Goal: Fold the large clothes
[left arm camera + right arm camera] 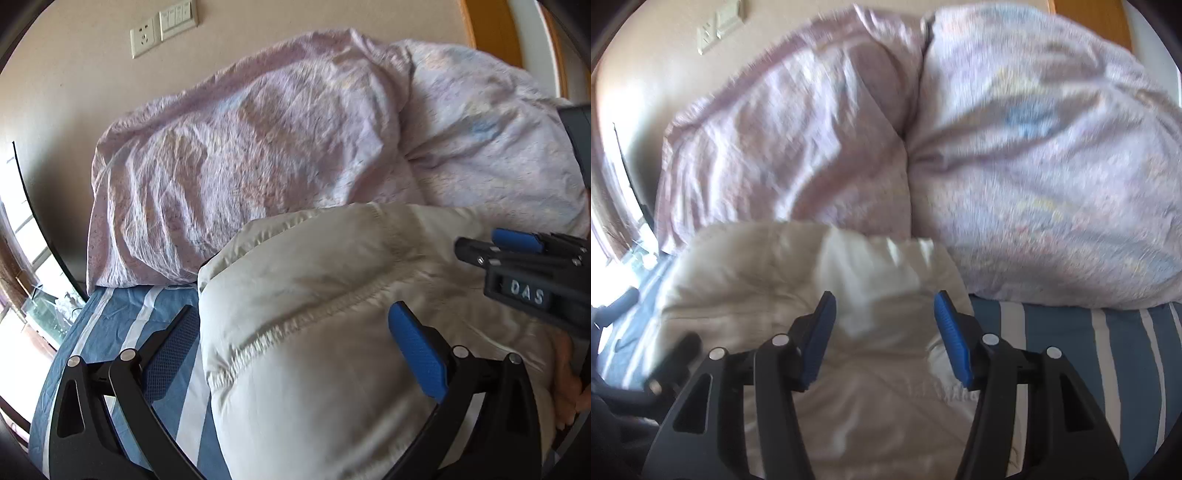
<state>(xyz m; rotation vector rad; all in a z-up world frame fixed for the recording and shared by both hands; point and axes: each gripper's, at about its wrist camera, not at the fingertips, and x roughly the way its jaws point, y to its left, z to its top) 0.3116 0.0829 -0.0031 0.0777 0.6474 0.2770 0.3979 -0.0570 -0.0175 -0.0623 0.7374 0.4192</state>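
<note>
Left gripper [299,350]: jaws spread wide, straddling the near end of the jacket; nothing clamped, the fabric merely bulges up between the blue pads [419,354]
Right gripper [884,339]: also wide apart, hanging over the garment with no cloth pinched; in the left view its black body and blue tips sit at the far right, low against the same bundle, and there the tips are too side-on to read
Jacket [332,302]: a cream padded garment with stitched quilting seams, gathered into a thick, rounded bundle lying on the bed just ahead of both tools
Bed sheet [122,332]: blue with white stripes, showing on either side of the bundle
Duvet [258,147]: pale lilac, heaped behind the jacket and touching its far edge
Wall [74,85]: beige, with a socket and switch plate above the bedding
Progress: judged as late; the coat looks already doubled over into a compact shape, and no sleeves hang out
Left to do: probably pressing flat or tidying the edges; the right view is blurred, so finer folds cannot be confirmed
</note>
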